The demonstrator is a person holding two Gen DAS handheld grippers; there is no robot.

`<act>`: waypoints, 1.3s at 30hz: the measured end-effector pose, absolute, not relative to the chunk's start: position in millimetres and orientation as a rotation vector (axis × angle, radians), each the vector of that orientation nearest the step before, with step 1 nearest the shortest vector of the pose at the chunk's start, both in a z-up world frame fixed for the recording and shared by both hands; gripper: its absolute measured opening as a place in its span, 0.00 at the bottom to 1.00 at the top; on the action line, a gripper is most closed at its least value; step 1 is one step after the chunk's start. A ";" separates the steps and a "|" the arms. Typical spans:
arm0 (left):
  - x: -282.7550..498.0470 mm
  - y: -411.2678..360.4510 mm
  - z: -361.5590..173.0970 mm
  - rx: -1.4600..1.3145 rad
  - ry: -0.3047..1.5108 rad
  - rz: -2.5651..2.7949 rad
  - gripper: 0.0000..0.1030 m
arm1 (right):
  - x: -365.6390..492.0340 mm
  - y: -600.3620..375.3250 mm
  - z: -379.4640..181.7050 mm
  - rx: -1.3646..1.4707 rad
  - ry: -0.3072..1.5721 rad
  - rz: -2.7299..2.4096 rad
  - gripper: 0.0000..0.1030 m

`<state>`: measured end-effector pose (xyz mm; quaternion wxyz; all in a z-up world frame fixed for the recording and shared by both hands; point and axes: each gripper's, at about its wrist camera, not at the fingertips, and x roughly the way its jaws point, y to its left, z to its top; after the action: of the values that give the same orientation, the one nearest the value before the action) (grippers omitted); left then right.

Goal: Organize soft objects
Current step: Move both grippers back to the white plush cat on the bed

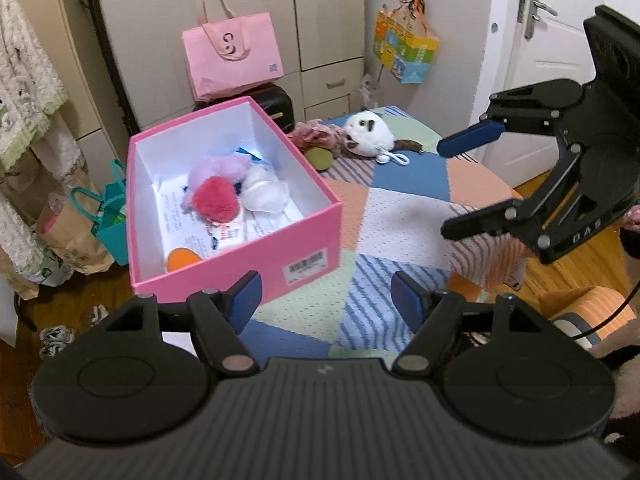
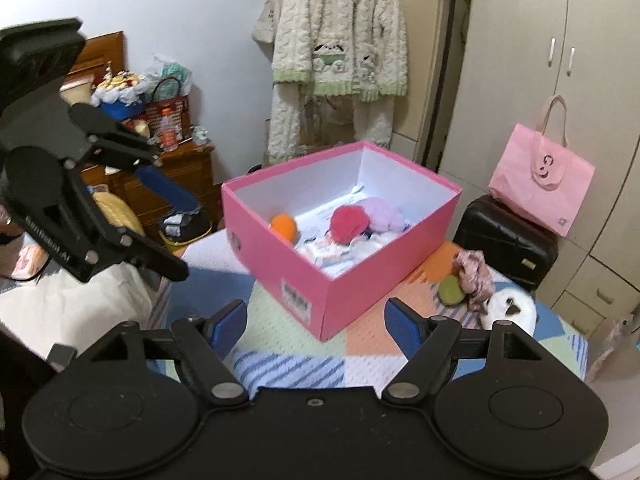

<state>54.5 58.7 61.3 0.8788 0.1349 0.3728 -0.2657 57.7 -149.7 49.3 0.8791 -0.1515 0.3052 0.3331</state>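
Both grippers are hovering above the patchwork-covered surface (image 1: 404, 204), neither one touching anything.

Left gripper (image 1: 326, 294): I am seeing its fingers spread wide, nothing between the blue pads (image 1: 245, 297). It is sitting at the near edge, just near of the pink box (image 1: 280, 240).

Right gripper (image 2: 316, 322): also released, fingers wide apart, empty. In the left wrist view it (image 1: 460, 188) is hanging at the right side of the surface, well apart from the box, pointing left.

Pink box: open-topped, standing on the left part of the surface. Inside it are lying a red fuzzy ball (image 1: 216, 200), a lilac plush (image 1: 218, 170) just behind and touching it, a white plush (image 1: 264, 190) to its right, and an orange ball (image 1: 184, 259) in the near corner, apart from the rest. Printed paper is lining the bottom.

Outside the box, at the far end of the surface: a white owl-faced plush (image 1: 368, 132), a crumpled pinkish fabric piece (image 1: 320, 136) to its left, and a green ball (image 1: 319, 158) just beside the fabric, near the box's far right corner. A white cord (image 1: 394, 158) is lying in front of the owl-faced plush.
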 end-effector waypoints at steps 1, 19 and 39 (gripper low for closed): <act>54.6 56.0 58.7 0.280 0.784 -0.560 0.69 | 55.8 -152.0 45.4 -0.317 0.643 0.689 0.78; 82.3 -9.3 27.1 0.296 0.807 -0.641 0.87 | 56.4 -212.9 -1.4 -0.246 0.637 0.626 0.78; 138.1 -65.1 -7.9 -0.012 0.638 -0.630 0.86 | 116.5 -268.6 -51.1 -0.182 0.478 0.497 0.79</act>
<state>138.1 -65.1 -7.9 0.9012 -0.0056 0.3084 -0.3044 116.5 -268.6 -51.1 0.9370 -0.0893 0.2341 0.2434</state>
